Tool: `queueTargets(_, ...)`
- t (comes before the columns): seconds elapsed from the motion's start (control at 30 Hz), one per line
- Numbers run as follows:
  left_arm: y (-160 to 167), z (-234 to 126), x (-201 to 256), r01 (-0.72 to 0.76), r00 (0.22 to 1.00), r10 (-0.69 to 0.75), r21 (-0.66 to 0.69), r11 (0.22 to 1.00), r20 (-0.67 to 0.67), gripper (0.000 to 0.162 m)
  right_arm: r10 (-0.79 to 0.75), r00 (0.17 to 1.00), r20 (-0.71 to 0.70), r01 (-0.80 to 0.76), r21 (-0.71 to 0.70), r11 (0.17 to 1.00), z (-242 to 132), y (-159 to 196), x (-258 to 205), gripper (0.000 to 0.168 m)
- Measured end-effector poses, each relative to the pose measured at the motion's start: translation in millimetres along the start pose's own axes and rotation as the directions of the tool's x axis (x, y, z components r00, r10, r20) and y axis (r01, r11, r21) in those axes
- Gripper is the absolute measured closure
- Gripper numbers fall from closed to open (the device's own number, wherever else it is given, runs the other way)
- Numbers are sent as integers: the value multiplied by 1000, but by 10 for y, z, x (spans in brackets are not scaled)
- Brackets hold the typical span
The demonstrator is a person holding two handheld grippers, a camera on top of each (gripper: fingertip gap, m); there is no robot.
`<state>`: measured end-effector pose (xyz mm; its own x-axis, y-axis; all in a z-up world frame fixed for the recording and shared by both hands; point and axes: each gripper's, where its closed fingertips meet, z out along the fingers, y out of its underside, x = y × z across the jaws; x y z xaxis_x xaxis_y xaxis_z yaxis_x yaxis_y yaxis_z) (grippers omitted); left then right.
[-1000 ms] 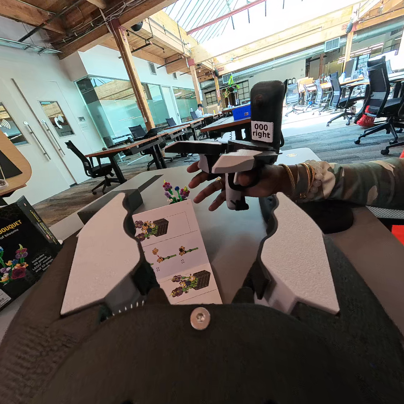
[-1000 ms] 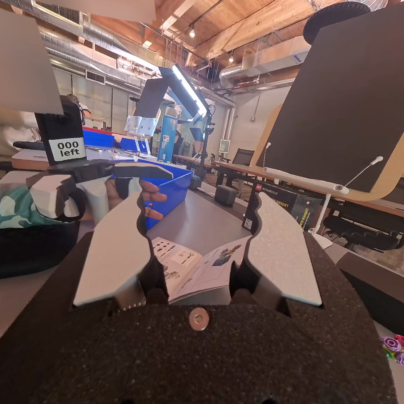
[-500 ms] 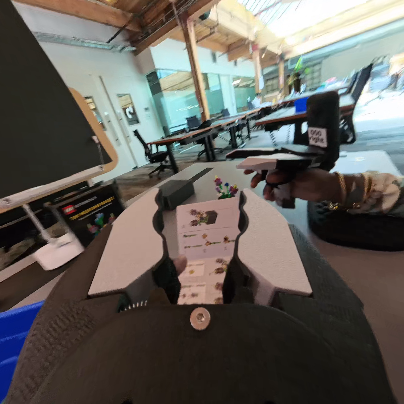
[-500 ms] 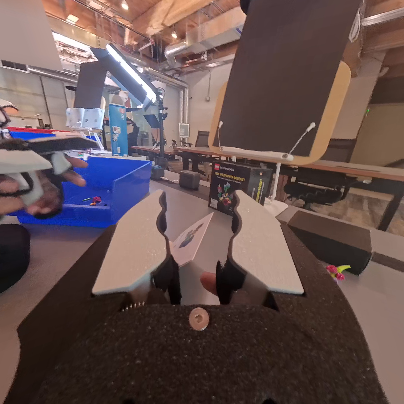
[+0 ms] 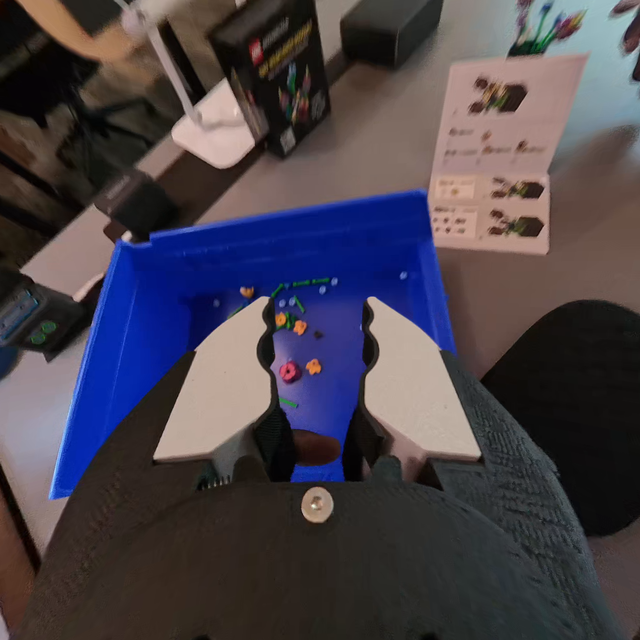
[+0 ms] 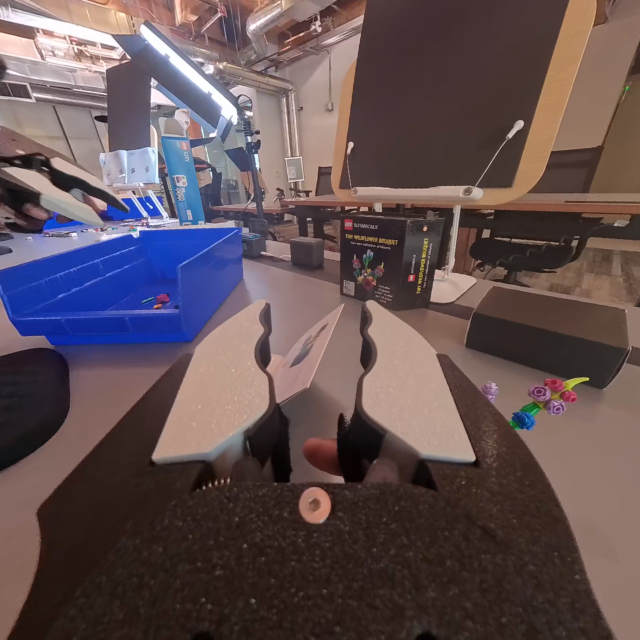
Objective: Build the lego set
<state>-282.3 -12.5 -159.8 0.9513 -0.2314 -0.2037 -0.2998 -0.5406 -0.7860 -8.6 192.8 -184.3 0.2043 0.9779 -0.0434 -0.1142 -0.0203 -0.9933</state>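
My left gripper (image 5: 317, 304) is open and empty, tilted down over the blue bin (image 5: 287, 221). Loose pieces lie on the bin floor: a magenta flower piece (image 5: 289, 372), orange flower pieces (image 5: 313, 366) and green stems (image 5: 304, 283). My right gripper (image 6: 316, 308) is open and empty, low over the grey table, pointing at the open instruction booklet (image 6: 308, 353). A built flower sprig (image 6: 547, 398) and a loose purple flower (image 6: 490, 390) lie to its right. The left gripper (image 6: 69, 204) shows at far left above the bin (image 6: 207, 249).
The black lego box (image 6: 384, 259) stands behind the booklet, next to a white stand holding a dark board (image 6: 446, 86). A black block (image 6: 547, 332) lies at the right. A round black pad (image 5: 571, 398) sits right of the bin. The booklet (image 5: 502, 138) lies beyond the bin's right corner. Left tips to right tips: about 35 centimeters. To reach the built flower sprig (image 6: 547, 398) in a straight line is about 12 centimeters for my right fingers, about 45 centimeters for my left. The magenta flower piece (image 5: 289, 372) lies some 15 centimeters from my left tips, 40 centimeters from my right tips. It is also in sight in the right wrist view (image 6: 160, 298).
My left gripper has swung left from the booklet and tilted down over the blue bin, jaws a little wider. My right gripper has turned slightly right and stayed low.
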Motion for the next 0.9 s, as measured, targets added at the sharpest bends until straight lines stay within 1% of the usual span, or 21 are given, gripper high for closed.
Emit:
queueTargets(0.1,265,190,-171,44,998,-51,-179,983,-31,116,14,1000,5,-14,-19,1000,8,40,4,119)
queueTargets(0.17,466,322,-227,46,996,-67,-328,944,-54,125,32,999,12,-32,-36,999,16,73,1,119)
queueTargets(0.23,578,434,-284,22,996,-54,-421,907,-65,133,39,999,18,-38,-44,998,20,88,-6,119)
queueTargets(0.33,608,601,-353,-44,996,1,-461,886,-92,136,34,999,24,-33,-54,998,26,104,-15,118)
queueTargets(0.47,757,789,-355,-105,988,23,-552,827,-153,136,31,999,35,-28,-84,996,39,154,-32,118)
queueTargets(0.6,868,1002,-376,-176,978,80,-559,810,-192,136,20,999,43,-16,-99,995,47,182,-53,118)
queueTargets(0.73,952,1133,-410,-126,983,26,-567,814,-182,138,18,998,52,-12,-114,993,55,212,-72,118)
queueTargets(0.9,951,1164,-443,-35,983,-69,-549,835,-167,136,-2,999,53,9,-128,992,56,231,-80,118)
